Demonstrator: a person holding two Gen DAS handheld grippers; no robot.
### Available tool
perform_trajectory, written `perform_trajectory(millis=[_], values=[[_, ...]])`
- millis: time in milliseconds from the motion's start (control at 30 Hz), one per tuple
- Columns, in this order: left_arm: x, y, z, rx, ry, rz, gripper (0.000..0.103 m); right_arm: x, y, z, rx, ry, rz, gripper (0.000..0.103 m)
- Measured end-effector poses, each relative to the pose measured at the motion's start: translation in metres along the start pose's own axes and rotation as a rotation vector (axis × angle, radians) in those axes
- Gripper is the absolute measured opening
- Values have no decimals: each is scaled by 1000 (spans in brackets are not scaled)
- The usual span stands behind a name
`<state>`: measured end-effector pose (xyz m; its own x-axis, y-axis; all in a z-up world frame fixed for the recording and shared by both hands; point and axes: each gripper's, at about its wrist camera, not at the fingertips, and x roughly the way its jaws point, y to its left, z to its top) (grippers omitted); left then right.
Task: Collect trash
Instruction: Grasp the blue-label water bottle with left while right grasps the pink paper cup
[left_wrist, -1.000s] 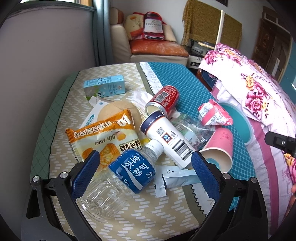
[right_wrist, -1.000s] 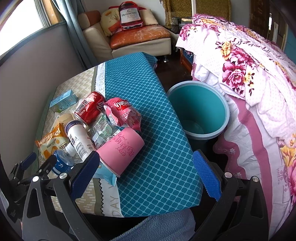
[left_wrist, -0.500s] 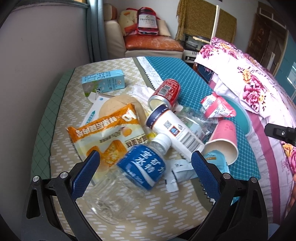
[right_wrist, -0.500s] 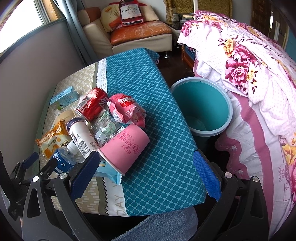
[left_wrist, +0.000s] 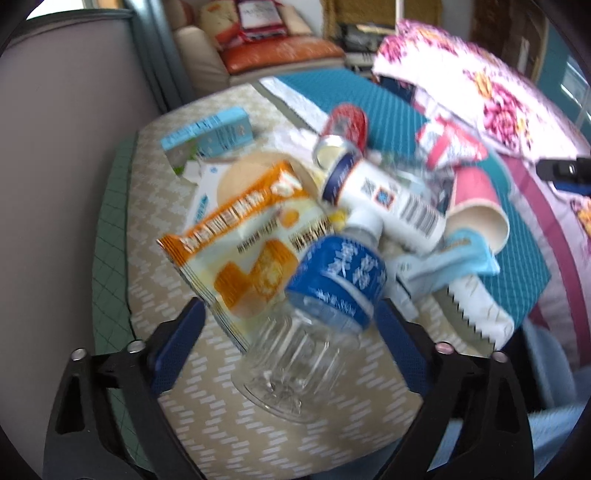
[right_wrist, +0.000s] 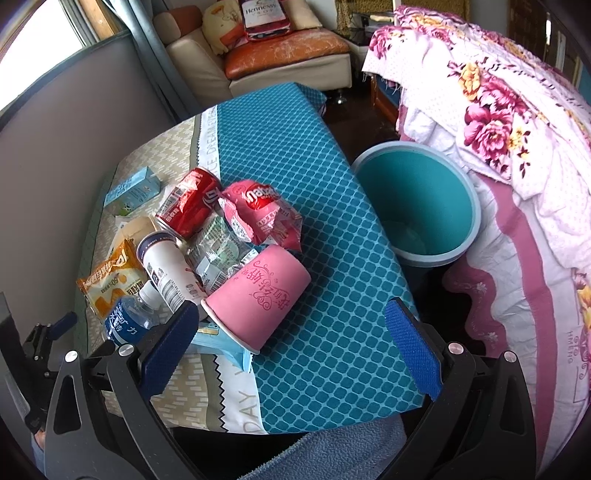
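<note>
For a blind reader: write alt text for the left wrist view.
The left hand-held gripper is closing around a clear water bottle with a blue label, pads not yet touching. Behind it lie an orange snack bag, white bottle and pink cup.

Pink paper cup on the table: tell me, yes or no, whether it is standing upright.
No: the pink paper cup lies on its side on the blue tablecloth, its open mouth facing the near table edge.

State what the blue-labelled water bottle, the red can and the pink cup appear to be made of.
Water bottle: clear, glossy plastic; the ribbed body shows the cloth through it.
Red can: probably thin metal with glossy print; its end looks silvery.
Pink cup: likely paper, matt; pale inside with a rolled rim.
</note>
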<state>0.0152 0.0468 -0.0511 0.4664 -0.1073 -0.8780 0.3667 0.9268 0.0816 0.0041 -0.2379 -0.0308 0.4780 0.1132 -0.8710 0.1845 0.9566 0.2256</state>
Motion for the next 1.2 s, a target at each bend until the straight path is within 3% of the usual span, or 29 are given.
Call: perform_trajectory(millis=[233,367,433,533,600,767,800,867,933,1200], values=[[30,-12,5,125,127,-38,85,31,-13,9,77,94,61,97],[44,-21,5,165,156,-25,85,54,-16,11,137,164,110,97],[50,-24,3,165,173,-44,85,62,-14,12,149,183,130,97],[51,-24,3,143,165,-66,74,70,-7,15,148,187,149,97],[49,-22,3,110,169,-109,73,77,-5,17,155,200,161,97],[48,-30,1,133,187,-108,74,93,-5,16,183,227,197,97],[49,-31,2,132,184,-104,74,95,-5,15,186,230,210,95],[54,-33,5,123,194,-100,74,101,-7,13,193,254,252,76],[61,-33,9,112,200,-98,74,107,-10,10,219,277,309,72],[59,-25,12,57,193,-105,72,85,-18,9,170,214,313,65]])
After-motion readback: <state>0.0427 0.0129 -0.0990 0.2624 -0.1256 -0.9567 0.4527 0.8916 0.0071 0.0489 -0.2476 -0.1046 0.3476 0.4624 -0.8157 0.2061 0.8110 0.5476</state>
